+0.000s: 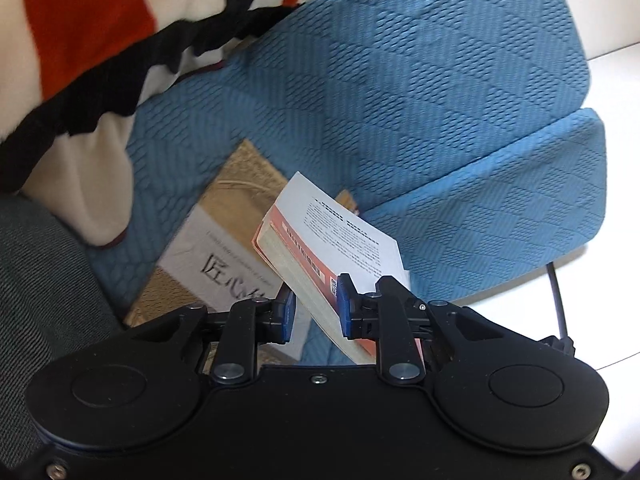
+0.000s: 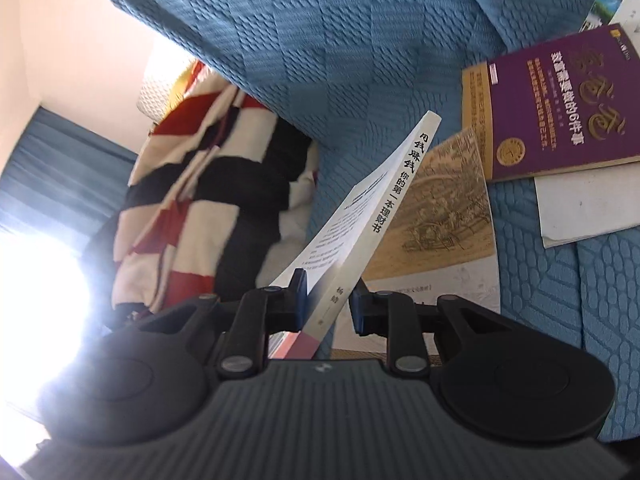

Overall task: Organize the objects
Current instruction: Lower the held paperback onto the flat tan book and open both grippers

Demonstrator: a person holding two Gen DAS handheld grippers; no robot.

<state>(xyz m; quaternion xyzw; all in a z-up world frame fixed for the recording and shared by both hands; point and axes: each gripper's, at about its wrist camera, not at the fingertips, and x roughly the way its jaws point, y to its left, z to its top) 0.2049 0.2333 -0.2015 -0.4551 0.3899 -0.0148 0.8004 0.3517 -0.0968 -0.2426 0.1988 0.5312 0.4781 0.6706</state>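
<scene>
A white paperback with a red strip and barcode on its back cover [image 1: 344, 232] hangs tilted above the blue sofa cover. My left gripper [image 1: 316, 310] is shut on its page-edge side. In the right wrist view what looks like the same paperback [image 2: 372, 208] shows its white spine with black characters, and my right gripper [image 2: 329, 304] is shut on that spine end. Below it a tan book with a grey band [image 1: 224, 248] lies flat on the sofa; the right wrist view shows this tan book's [image 2: 436, 216] drawn cover.
A purple book [image 2: 560, 100] lies on a white sheet [image 2: 584, 208] on the blue sofa cover [image 1: 400, 80]. A red, black and cream blanket [image 1: 80, 40] is heaped beside the books, and a grey cushion [image 1: 40, 280] is near it. White floor [image 1: 612, 160] lies past the sofa edge.
</scene>
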